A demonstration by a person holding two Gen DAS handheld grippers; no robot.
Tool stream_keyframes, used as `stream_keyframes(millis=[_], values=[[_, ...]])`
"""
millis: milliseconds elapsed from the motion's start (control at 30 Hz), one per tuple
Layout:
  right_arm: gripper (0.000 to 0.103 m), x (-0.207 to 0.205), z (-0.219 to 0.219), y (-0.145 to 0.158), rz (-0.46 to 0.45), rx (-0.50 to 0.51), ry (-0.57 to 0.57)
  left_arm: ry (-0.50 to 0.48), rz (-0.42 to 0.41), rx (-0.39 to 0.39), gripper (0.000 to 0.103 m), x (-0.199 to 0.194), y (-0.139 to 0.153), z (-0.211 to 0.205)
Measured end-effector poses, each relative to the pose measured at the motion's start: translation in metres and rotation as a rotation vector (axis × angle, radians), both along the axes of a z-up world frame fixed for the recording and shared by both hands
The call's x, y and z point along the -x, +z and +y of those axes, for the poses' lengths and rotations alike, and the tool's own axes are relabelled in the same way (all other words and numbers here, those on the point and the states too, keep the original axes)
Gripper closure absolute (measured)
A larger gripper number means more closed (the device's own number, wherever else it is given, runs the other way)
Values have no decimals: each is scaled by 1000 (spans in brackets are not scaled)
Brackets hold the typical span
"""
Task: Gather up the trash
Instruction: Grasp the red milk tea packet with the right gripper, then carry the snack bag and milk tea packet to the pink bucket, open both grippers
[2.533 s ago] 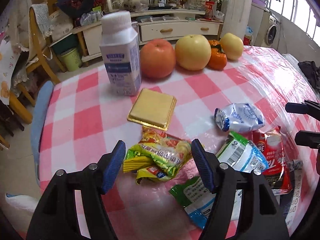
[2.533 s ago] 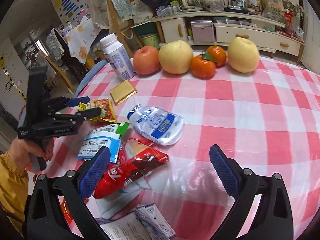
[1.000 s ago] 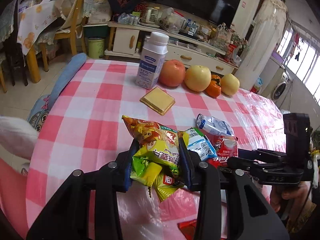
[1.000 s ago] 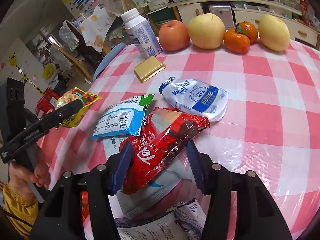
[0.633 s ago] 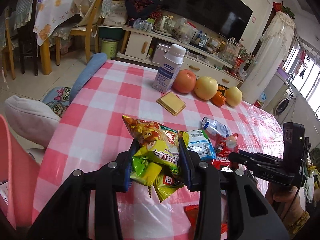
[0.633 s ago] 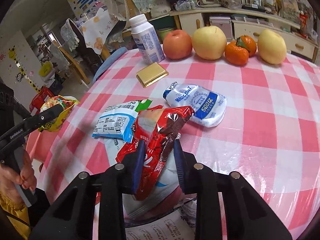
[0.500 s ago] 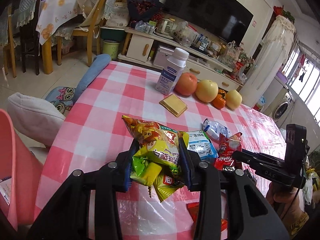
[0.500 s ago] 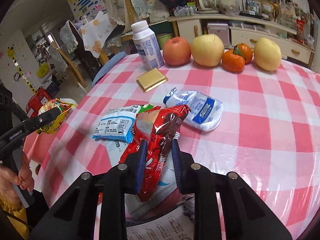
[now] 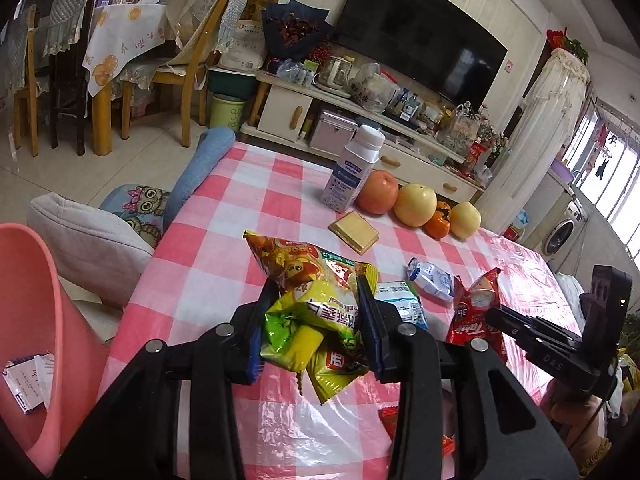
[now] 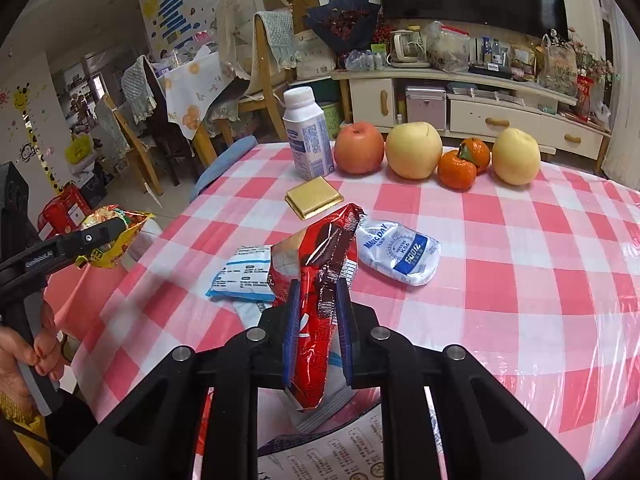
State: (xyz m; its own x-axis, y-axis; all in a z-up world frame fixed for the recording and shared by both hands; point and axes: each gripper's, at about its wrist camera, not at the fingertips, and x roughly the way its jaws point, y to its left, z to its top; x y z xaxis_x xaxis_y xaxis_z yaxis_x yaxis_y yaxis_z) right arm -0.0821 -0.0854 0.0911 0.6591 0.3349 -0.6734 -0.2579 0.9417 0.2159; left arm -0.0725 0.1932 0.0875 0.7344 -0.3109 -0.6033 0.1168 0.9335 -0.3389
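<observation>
My left gripper [image 9: 314, 322] is shut on a yellow and green snack bag [image 9: 316, 300] and holds it above the table's left edge; it also shows in the right wrist view [image 10: 112, 240]. My right gripper [image 10: 318, 312] is shut on a red wrapper [image 10: 322, 280], lifted off the table; it also shows in the left wrist view [image 9: 476, 308]. A blue and white wrapper [image 10: 242, 274] and a white pouch [image 10: 400, 252] lie on the checked table [image 10: 520, 280]. A pink bin [image 9: 36, 320] stands on the floor to the left, with paper inside.
A gold square packet [image 10: 314, 198], a white bottle [image 10: 308, 136], an apple [image 10: 358, 148], pears and oranges stand at the table's far side. Printed paper [image 10: 352, 452] lies at the near edge. Chairs and a TV cabinet stand beyond.
Both grippers closed on their wrappers and lifted them. My left gripper pulled back toward the table's left edge, bringing the pink bin into view. My right gripper raised the red wrapper higher.
</observation>
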Motion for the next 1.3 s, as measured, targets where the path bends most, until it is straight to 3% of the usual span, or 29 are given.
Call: stream_keyframes(millis=[133,233,367,400,500,733,800,900,1000,1200,1267,1300], values=[[84,-2,15,-13,103,26,78,4,12,11,62,-1,-1,6],[75,-7,26,-28,159,74,73,13,15,-18,62,-1,0,6],[26,-4,40,-28,138,104,71,15,6,-5,62,0,3,10],[23,-3,43,-28,135,103,71,17,3,-2,62,0,4,11],[21,-4,53,-35,138,118,66,17,1,17,62,-1,4,15],[22,-12,86,-48,105,298,39,29,6,20,62,0,3,21],[46,-14,88,-54,105,354,23,38,4,22,62,1,3,24],[47,-14,87,-56,98,352,22,48,-8,37,62,2,5,31],[58,-11,86,-54,82,349,23,56,-12,39,62,3,6,36],[60,-3,83,-43,53,328,1,44,52,56,62,-2,-5,47],[60,1,82,-36,41,308,-5,48,81,37,55,-5,-12,51],[60,2,81,-32,33,300,-8,52,93,26,45,-7,-15,53]])
